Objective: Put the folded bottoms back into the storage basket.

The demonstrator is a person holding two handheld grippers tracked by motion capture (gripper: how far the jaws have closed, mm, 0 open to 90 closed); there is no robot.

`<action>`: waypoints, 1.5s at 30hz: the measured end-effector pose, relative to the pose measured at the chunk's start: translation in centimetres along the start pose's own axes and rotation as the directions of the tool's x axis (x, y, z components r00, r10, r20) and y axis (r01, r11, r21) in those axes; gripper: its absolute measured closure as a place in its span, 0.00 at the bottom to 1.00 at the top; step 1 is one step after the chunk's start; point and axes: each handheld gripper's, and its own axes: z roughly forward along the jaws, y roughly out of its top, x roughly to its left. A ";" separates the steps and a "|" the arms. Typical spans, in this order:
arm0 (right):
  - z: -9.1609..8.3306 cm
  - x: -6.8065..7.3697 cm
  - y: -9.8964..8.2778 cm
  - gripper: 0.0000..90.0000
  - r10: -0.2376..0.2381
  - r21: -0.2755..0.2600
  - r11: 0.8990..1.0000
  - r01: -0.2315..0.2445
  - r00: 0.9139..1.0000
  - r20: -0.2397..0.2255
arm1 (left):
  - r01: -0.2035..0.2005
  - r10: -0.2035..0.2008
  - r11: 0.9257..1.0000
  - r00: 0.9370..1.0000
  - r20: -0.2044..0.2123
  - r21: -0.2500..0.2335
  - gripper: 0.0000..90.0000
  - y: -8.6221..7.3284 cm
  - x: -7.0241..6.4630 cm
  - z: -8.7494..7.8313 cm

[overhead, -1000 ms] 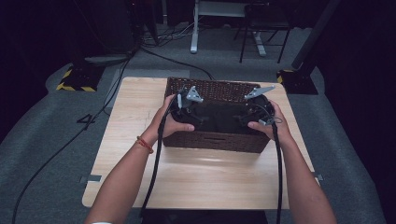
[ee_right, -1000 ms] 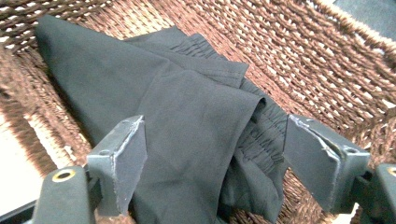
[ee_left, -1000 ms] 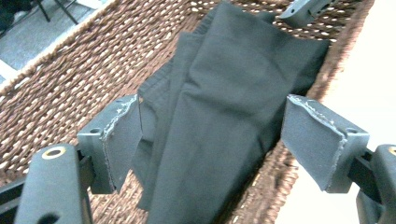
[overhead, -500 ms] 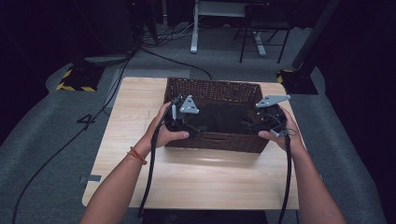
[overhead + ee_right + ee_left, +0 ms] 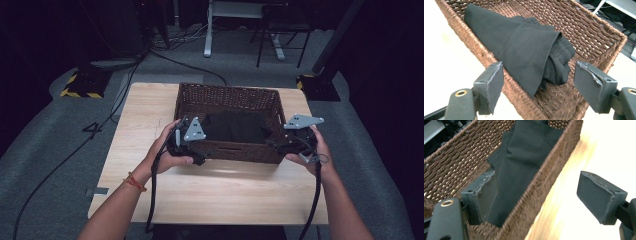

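A brown wicker basket point(image 5: 227, 93) stands at the middle of the wooden table point(image 5: 150, 115), holding a folded black cloth point(image 5: 235, 127). My left gripper point(image 5: 196, 152) is at the basket's near left corner. It is open, its jaws straddling the near wall point(image 5: 544, 187), one pad inside by the cloth point(image 5: 524, 162) and one over the table. My right gripper point(image 5: 280, 147) is at the near right corner, also open. Its jaws point(image 5: 541, 86) hover above the rim point(image 5: 486, 57), wide apart, with the cloth point(image 5: 524, 50) just ahead and nothing between them.
Bare table lies in front of the basket and to its left. Beyond the table are a grey floor with cables point(image 5: 165, 52), a yellow-striped block point(image 5: 80, 85) and a desk's legs point(image 5: 207, 30).
Both grippers have drawn back from over the basket toward its near wall and spread apart to its corners. The cloth stays in the basket.
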 end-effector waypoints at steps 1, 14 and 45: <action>-0.2 0.1 -0.2 0.28 -0.001 0.000 1.000 0.001 1.000 0.003 | -0.002 0.002 1.000 1.000 -0.002 -0.002 0.19 -0.2 -0.1 -0.1; -2.3 1.5 -3.1 0.27 -0.014 -0.017 1.000 0.014 0.999 0.028 | 0.013 -0.013 1.000 1.000 -0.011 -0.010 0.20 -4.0 -1.9 -1.4; -2.2 1.2 -15.4 0.27 0.135 0.089 0.986 -0.144 0.986 0.102 | 0.103 -0.094 0.982 0.994 -0.063 0.156 0.21 -13.6 -2.3 0.1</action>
